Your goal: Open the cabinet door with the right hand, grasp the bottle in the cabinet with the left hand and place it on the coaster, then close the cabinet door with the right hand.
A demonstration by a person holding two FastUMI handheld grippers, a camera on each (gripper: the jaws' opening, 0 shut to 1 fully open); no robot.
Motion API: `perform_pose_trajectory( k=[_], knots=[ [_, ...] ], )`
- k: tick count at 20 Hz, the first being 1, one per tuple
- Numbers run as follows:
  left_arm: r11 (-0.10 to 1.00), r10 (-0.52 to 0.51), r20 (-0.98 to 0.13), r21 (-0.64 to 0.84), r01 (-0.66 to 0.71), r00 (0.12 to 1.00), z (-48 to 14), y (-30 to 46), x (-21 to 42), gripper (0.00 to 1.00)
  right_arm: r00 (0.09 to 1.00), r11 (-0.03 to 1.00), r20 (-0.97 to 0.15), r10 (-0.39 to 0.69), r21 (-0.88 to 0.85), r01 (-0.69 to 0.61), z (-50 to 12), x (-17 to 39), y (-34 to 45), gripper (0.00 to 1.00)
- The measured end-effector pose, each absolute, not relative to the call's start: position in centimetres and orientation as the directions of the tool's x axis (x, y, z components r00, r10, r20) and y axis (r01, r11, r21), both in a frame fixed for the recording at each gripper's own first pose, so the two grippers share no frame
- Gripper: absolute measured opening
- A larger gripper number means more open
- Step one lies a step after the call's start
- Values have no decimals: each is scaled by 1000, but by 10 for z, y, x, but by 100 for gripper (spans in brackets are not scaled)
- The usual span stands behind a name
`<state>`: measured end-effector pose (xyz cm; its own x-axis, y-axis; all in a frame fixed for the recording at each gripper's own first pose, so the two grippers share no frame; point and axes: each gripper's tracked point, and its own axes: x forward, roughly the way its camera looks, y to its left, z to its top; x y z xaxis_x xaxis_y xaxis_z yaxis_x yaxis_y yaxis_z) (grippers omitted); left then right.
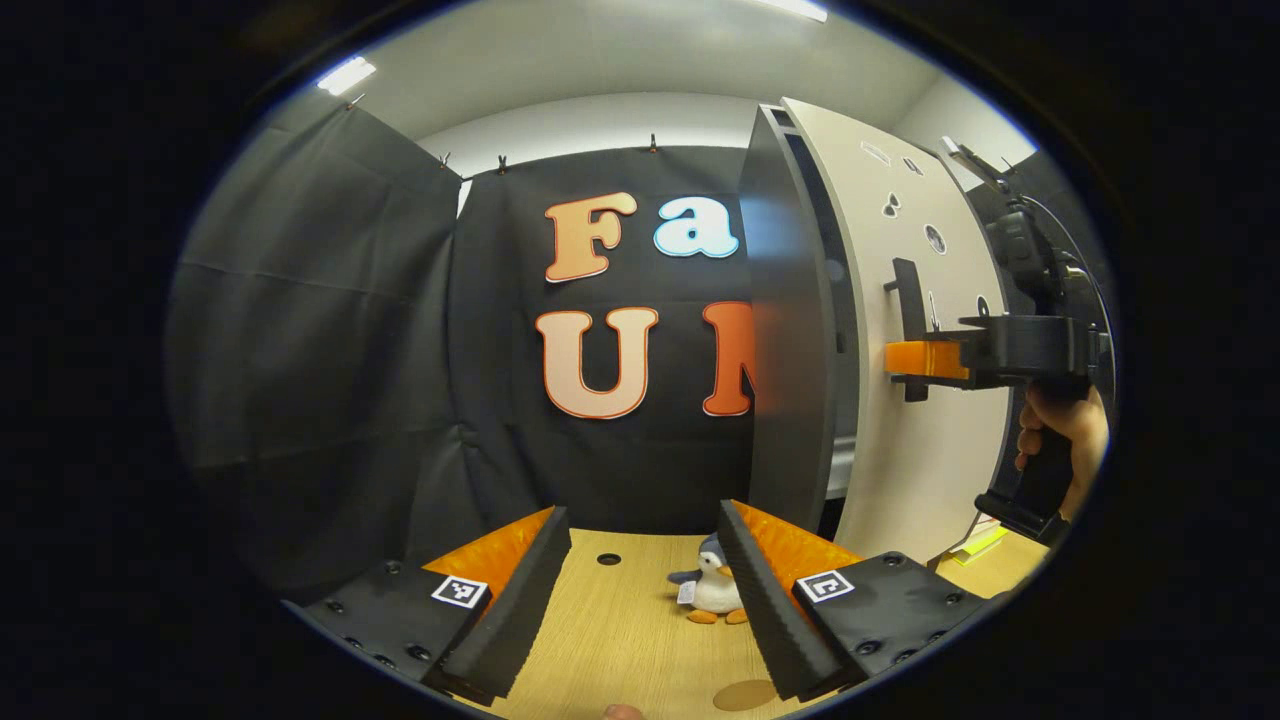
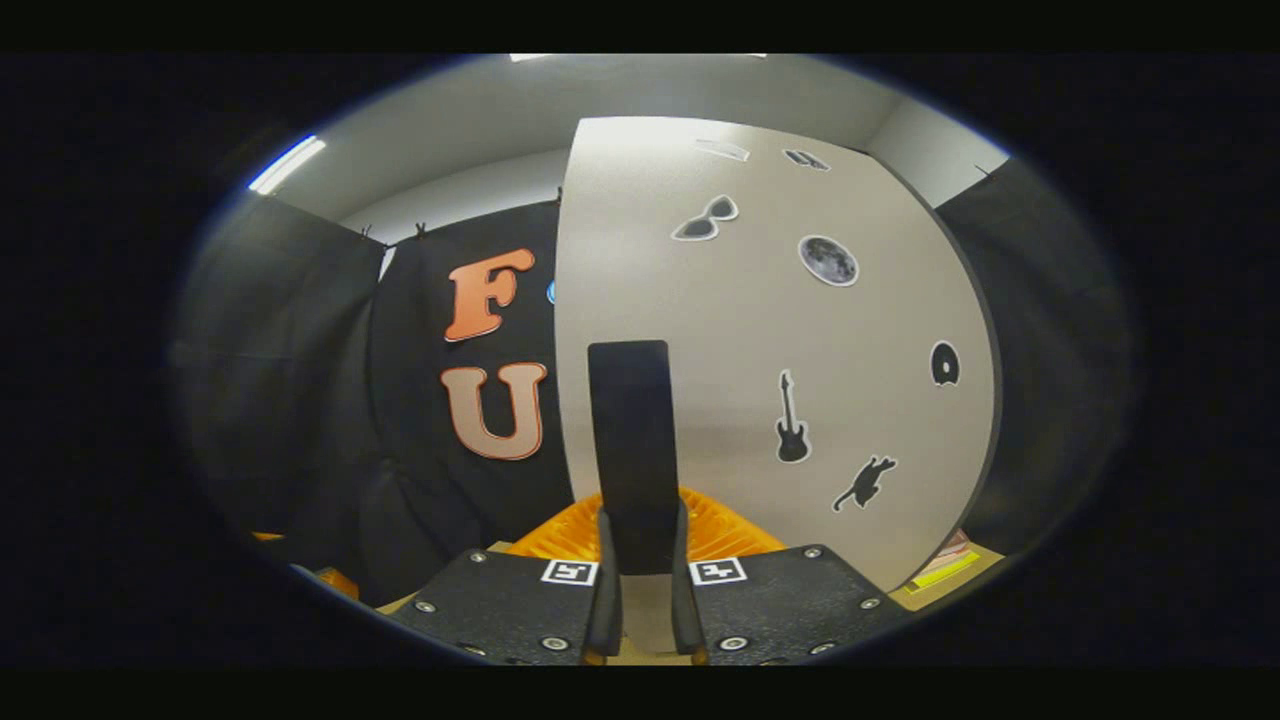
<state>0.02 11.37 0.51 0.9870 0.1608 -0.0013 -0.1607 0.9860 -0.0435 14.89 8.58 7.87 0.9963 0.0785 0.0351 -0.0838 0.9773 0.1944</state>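
though ajar, door handle (image 2: pixel 630 450) gripped

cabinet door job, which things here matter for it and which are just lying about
For the job:
door, partly open
handle, with the right gripper shut on it
coaster
left gripper, jaws open and empty

Lying about:
toy penguin on the table
stickers on the door
books beside the cabinet
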Motion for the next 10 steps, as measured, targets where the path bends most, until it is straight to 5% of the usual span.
perform_pose_trajectory(
  k=[10],
  knots=[
    [995, 78, 14, -67, -76, 997, 10, 78, -6, 96, 995, 969, 33, 95, 225, -100, 80, 128, 74, 19]
  ],
)
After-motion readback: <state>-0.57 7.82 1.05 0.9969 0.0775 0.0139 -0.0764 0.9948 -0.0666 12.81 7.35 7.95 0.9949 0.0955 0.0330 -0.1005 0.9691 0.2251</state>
